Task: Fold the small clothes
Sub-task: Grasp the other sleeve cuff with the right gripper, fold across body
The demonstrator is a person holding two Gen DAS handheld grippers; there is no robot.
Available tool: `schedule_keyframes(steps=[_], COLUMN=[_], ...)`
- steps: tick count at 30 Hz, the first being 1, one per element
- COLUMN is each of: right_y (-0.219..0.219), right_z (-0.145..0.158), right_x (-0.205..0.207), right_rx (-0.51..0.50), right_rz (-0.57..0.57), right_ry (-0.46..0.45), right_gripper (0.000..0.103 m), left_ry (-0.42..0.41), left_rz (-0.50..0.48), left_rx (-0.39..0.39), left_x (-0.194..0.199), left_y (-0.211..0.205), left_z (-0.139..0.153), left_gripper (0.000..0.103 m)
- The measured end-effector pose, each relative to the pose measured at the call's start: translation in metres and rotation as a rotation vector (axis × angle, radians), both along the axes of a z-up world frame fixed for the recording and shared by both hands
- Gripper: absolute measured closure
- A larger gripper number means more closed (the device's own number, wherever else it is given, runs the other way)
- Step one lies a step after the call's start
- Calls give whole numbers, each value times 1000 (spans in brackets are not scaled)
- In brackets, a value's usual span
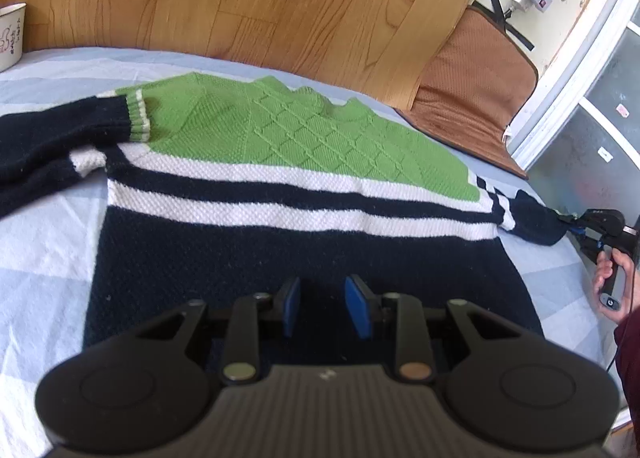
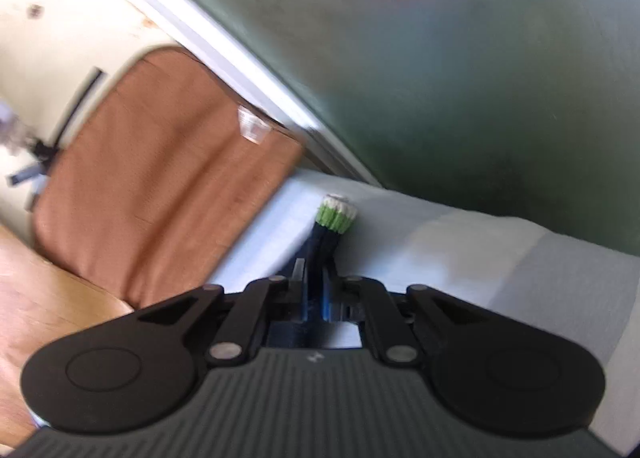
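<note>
The sweater [image 1: 280,194] is still spread flat on the bed [image 1: 40,242], one sleeve [image 1: 60,130] folded in at upper left. The other sleeve [image 2: 326,236] is clamped in the right hand-held gripper [image 2: 316,278]; the left hand-held gripper [image 1: 322,304] is held apart, empty.

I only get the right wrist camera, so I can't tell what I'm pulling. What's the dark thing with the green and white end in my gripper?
Observer: It's one sleeve of a sweater spread flat on the bed.
Operator: Where's the other sleeve?
Observer: The other sleeve is bent inward, its cuff resting on the green chest.
Operator: Is my left gripper holding anything?
Observer: No, it is open above the dark hem.
</note>
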State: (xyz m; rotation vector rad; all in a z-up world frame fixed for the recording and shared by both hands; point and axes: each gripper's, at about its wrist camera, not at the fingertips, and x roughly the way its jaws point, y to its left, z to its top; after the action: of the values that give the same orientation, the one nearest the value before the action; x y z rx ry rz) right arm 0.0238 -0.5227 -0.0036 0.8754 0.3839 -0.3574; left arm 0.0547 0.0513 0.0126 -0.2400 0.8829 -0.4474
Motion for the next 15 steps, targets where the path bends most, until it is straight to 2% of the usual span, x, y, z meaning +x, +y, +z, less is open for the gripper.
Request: schedule_keyframes(steps=[4, 9, 12, 15], right_y=[48, 153, 228, 301], right_z=[62, 141, 160, 152], right_x=[0, 32, 58, 81], right_rx=[-44, -154, -188, -190], right_rz=[164, 449, 643, 814], right_ry=[-147, -277, -300, -281], right_gripper=[94, 94, 94, 94], left_ry=[-34, -80, -96, -108], left_rz=[15, 50, 82, 119], left_rx=[-40, -107, -145, -165], left_x=[-3, -9, -14, -22], left_y=[12, 32, 50, 70], left_z=[11, 22, 26, 30], left_gripper=[77, 77, 76, 76])
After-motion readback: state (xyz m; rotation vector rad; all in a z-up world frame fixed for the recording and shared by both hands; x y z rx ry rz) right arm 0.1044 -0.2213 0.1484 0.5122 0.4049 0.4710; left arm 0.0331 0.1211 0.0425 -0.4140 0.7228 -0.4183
